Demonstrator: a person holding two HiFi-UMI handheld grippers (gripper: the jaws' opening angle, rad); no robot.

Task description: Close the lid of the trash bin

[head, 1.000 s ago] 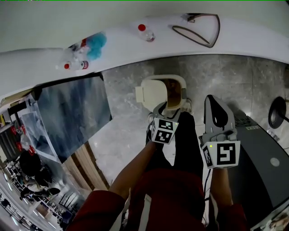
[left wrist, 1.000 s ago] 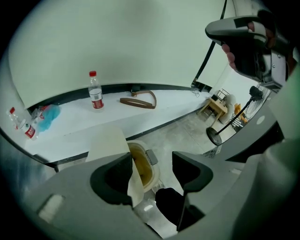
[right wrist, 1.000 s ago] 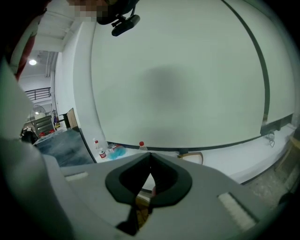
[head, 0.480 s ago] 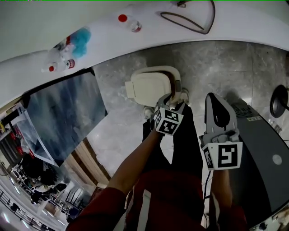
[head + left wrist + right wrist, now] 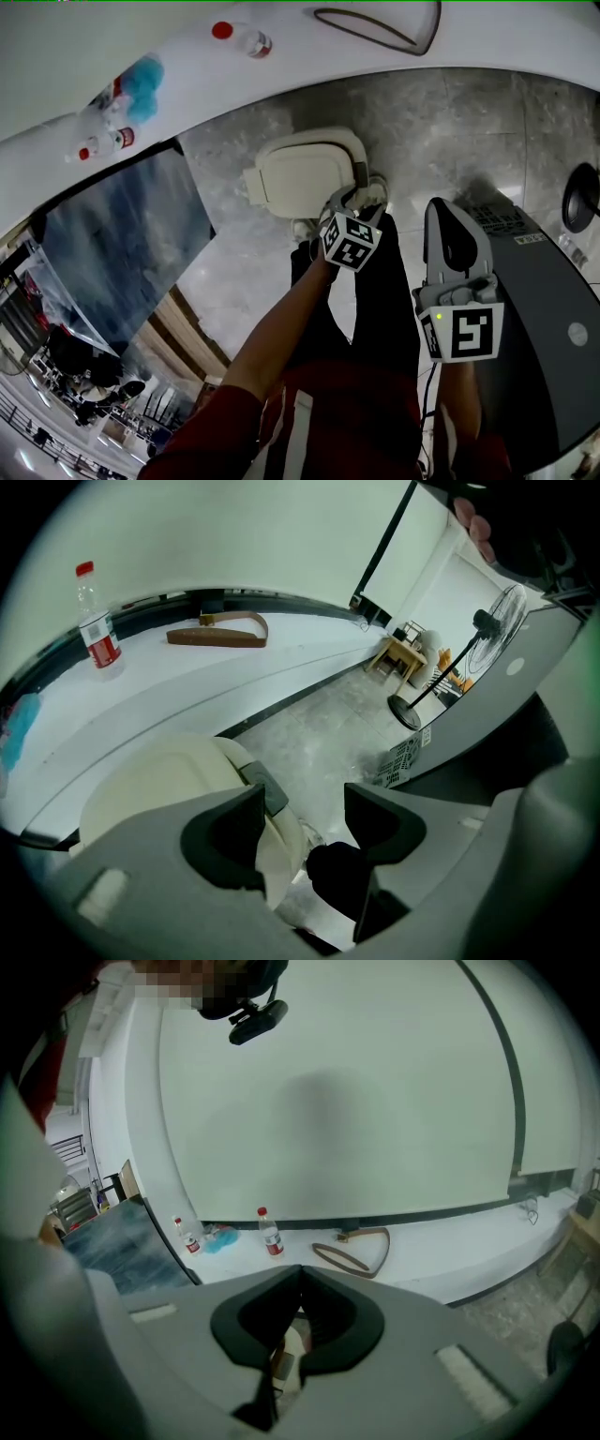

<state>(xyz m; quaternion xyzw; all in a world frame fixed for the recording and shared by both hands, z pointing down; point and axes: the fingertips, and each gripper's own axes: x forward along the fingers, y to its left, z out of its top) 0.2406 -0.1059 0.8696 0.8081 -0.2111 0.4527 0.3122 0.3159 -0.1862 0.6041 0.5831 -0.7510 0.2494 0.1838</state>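
The trash bin (image 5: pixel 305 173) sits on the grey stone floor (image 5: pixel 469 131), and its cream lid (image 5: pixel 159 780) is down flat over the top. The left gripper (image 5: pixel 359 195) is right at the bin's near-right edge with its tongs spread wide. Nothing's pinched, just the bin's rim and some floor showing in the gap. Can't tell if it's actually touching the lid. The right gripper (image 5: pixel 441 214) hangs off to the bin's right, well apart from it, tongs pressed together on nothing.

Room-wise, a white curved ledge (image 5: pixel 281 84) runs just behind the bin. A blue-grey panel (image 5: pixel 122 244) stands on the bin's left with a strip of floor between. A dark grey cabinet (image 5: pixel 539 309) is on its right, past the right gripper. There's open floor on the bin's far-right side.
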